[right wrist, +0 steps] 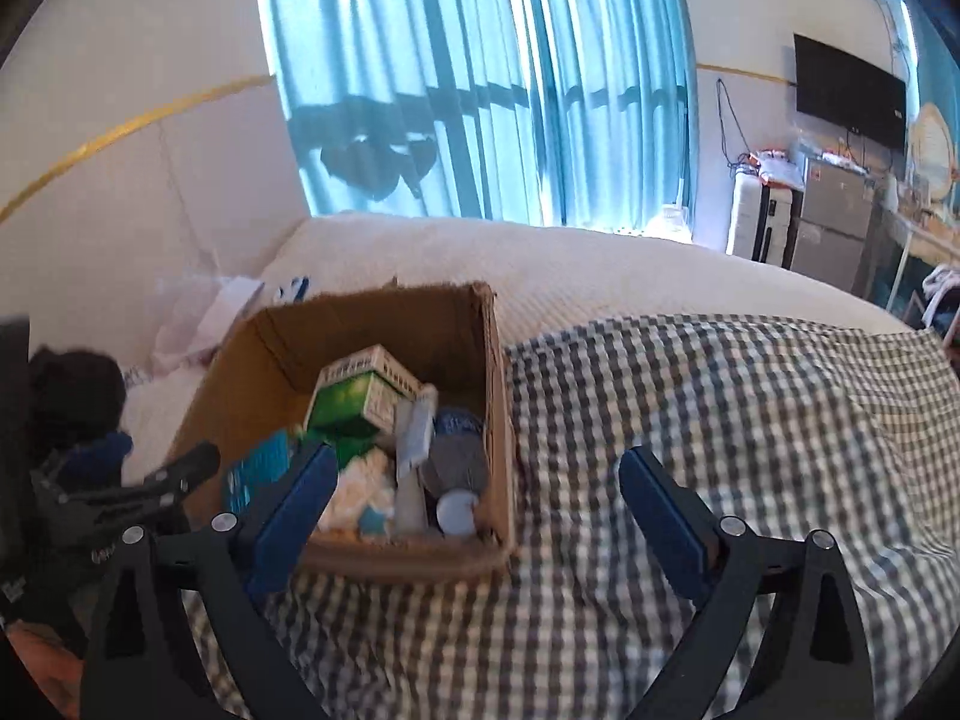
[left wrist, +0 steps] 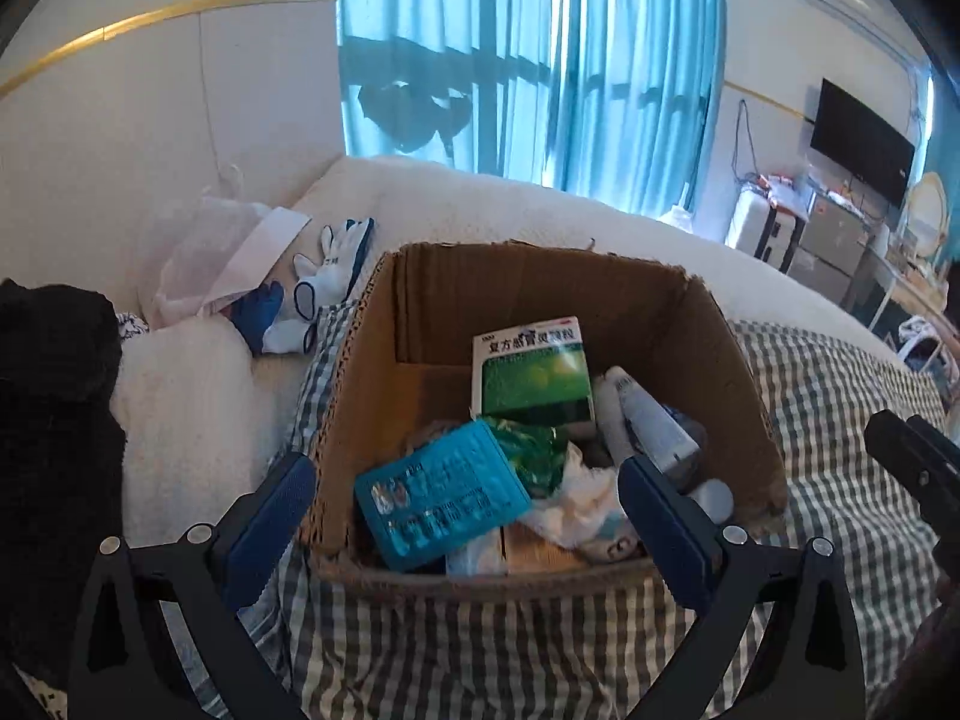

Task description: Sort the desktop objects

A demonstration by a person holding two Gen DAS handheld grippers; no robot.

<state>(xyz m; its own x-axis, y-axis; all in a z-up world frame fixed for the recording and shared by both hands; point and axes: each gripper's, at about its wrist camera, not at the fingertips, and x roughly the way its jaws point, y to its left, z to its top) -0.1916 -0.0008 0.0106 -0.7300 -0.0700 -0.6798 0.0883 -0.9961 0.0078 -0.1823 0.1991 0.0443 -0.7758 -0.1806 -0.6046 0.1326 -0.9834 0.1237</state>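
Observation:
An open cardboard box (left wrist: pixel 708 360) stands on a grey checked cloth (left wrist: pixel 840 396) on a bed. Inside lie a green and white medicine box (left wrist: pixel 531 369), a teal packet (left wrist: pixel 438 495), a green foil packet (left wrist: pixel 531 450), a white tube (left wrist: pixel 651 417) and crumpled white tissue (left wrist: pixel 576 501). My left gripper (left wrist: pixel 465 483) is open and empty, held over the box's near side. My right gripper (right wrist: pixel 480 480) is open and empty, its left finger over the box (right wrist: pixel 498 396) and its right finger over the cloth (right wrist: pixel 720 396). The medicine box (right wrist: pixel 360 396) and tube (right wrist: pixel 414 438) show there too.
White and blue gloves (left wrist: pixel 327 288) and a clear plastic bag (left wrist: pixel 210 252) lie on the cream bedspread (left wrist: pixel 480 204) left of the box. A black garment (left wrist: pixel 48 396) lies at the far left. Teal curtains, a TV and a cluttered desk stand behind.

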